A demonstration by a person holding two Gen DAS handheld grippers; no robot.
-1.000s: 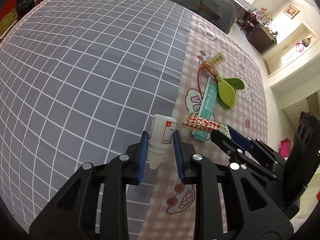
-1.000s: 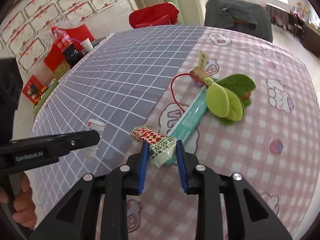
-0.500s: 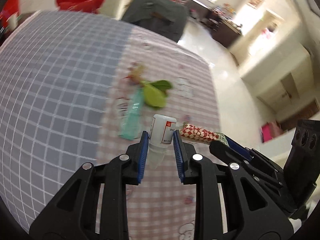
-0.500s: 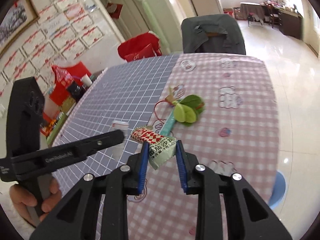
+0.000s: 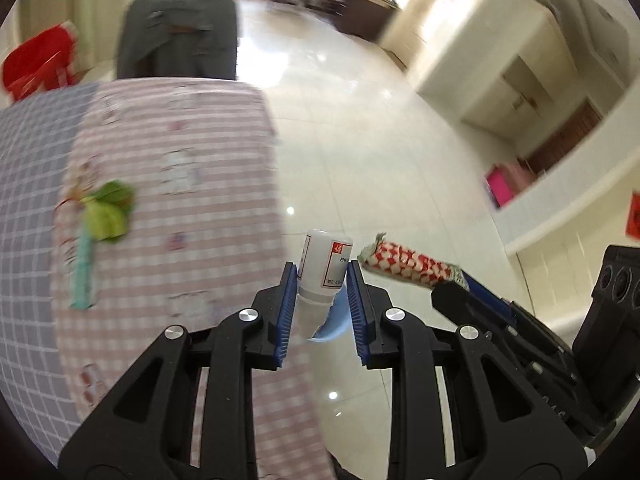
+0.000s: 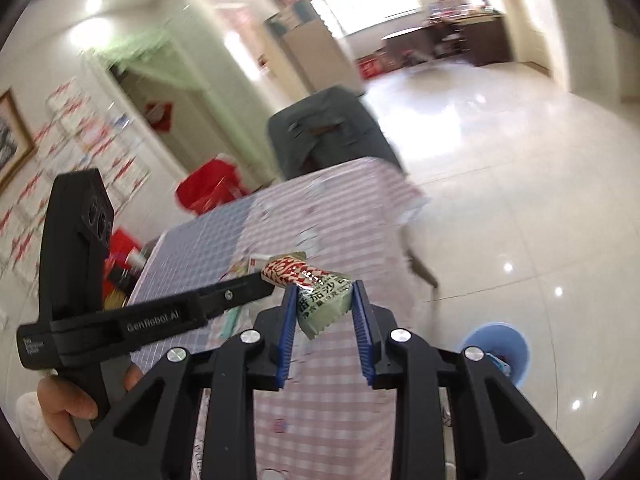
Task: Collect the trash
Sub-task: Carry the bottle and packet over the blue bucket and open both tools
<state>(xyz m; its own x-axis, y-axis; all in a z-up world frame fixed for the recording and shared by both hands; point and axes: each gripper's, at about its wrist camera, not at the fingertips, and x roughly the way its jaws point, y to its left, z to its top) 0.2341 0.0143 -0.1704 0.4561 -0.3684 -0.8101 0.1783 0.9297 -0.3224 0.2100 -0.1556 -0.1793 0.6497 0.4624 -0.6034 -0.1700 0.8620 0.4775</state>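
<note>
My left gripper (image 5: 322, 276) is shut on a small white bottle (image 5: 325, 268) with a red-and-white label, held in the air past the table's right edge. My right gripper (image 6: 325, 294) is shut on a red-checked and pale green snack wrapper (image 6: 316, 286), also lifted; the wrapper shows in the left wrist view (image 5: 408, 266) too. A blue trash bin (image 6: 496, 346) stands on the floor, right of the table; a sliver of the bin (image 5: 334, 322) shows behind the bottle. The left gripper's body (image 6: 152, 320) crosses the right wrist view.
The table (image 5: 168, 208) has a pink checked cloth and a grey grid cloth. A teal packet (image 5: 82, 272) and a green leaf ornament (image 5: 106, 216) lie on it. A grey draped chair (image 5: 176, 36) stands behind the table. Glossy tiled floor (image 5: 360, 140) spreads to the right.
Both grippers have lifted their items off the table and swung right, out over the floor. The blue bin has come into view.
</note>
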